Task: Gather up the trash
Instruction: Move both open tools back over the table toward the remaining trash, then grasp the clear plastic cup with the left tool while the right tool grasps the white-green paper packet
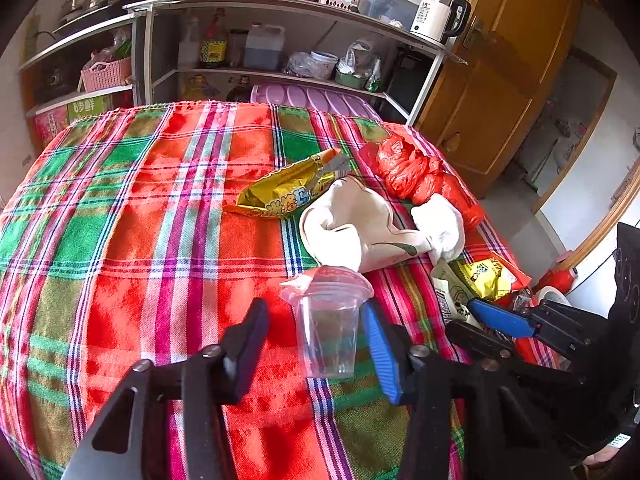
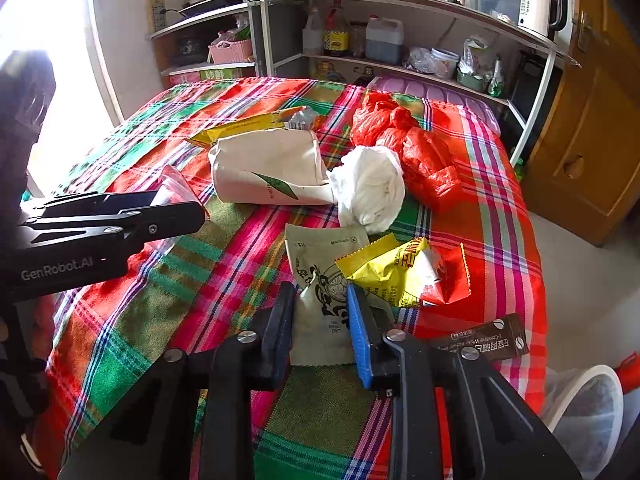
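Note:
A clear plastic cup [image 1: 330, 322] stands on the plaid tablecloth [image 1: 160, 220] between the fingers of my left gripper [image 1: 316, 344], which is open around it, the blue finger [image 1: 382, 354] close to its side. My right gripper [image 2: 320, 328] has its fingers on both sides of a grey-green printed packet [image 2: 324, 280]; the packet looks pinched. A yellow-and-red snack wrapper [image 2: 404, 272] and a brown sachet [image 2: 484, 342] lie beside it. A white paper bag [image 2: 268, 168], a crumpled white tissue [image 2: 372, 188], a red plastic bag [image 2: 416, 152] and a gold snack bag [image 1: 292, 188] lie further back.
A white bin [image 2: 584, 412] with a clear liner stands on the floor off the table's right corner. Shelves [image 1: 280, 40] with bottles, pans and a kettle [image 1: 438, 14] stand behind the table. A wooden cabinet [image 1: 500, 80] is at the right.

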### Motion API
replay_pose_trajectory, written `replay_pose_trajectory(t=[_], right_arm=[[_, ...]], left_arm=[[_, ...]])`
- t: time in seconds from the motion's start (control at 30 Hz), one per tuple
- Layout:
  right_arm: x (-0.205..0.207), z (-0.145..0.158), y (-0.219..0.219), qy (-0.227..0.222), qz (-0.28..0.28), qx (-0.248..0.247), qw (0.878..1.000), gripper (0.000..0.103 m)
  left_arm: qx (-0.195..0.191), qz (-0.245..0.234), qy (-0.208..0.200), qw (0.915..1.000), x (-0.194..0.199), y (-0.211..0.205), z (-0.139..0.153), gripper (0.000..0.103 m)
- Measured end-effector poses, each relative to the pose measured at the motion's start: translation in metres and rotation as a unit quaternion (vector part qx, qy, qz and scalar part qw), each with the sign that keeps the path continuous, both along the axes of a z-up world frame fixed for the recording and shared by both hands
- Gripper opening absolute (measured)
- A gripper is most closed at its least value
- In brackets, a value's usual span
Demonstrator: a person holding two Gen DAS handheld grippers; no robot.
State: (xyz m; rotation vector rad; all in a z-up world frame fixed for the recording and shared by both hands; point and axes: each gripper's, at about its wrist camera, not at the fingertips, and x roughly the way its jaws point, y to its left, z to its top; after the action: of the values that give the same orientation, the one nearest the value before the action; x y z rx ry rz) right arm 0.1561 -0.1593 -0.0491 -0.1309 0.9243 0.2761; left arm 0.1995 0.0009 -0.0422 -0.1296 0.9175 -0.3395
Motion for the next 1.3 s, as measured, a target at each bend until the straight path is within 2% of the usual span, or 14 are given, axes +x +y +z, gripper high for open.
replay_pose_trajectory(t=[0.17, 0.43, 0.47, 0.93, 1.3], right_arm=[[-0.003, 0.001, 0.002, -0.005, 0.006, -0.002, 1.0, 0.019], [-0.008, 0.005, 0.004, -0.011, 0.015, 0.001, 1.0, 0.016], [-0.008, 0.006, 0.004, -0.012, 0.017, 0.003, 1.0, 0.016], [-0.022, 0.022, 0.003, -0.033, 0.026, 0.034, 0.999, 0.014], [-0.041, 0.041, 0.005, -0.057, 0.033, 0.044, 0.997, 0.014]], left_arm=[[0.002, -0.004, -0.004, 1.0, -0.002, 0.0, 0.001, 0.033], [0.007, -0.01, -0.012, 0.9998, -0.006, -0.003, 0.005, 0.033], [0.007, -0.011, -0.012, 0.9998, -0.007, -0.003, 0.005, 0.03], [0.01, -0.009, -0.021, 0.9997, -0.022, -0.003, 0.013, 0.03], [0.004, -0.014, -0.037, 0.9992, -0.039, -0.005, 0.032, 0.03]])
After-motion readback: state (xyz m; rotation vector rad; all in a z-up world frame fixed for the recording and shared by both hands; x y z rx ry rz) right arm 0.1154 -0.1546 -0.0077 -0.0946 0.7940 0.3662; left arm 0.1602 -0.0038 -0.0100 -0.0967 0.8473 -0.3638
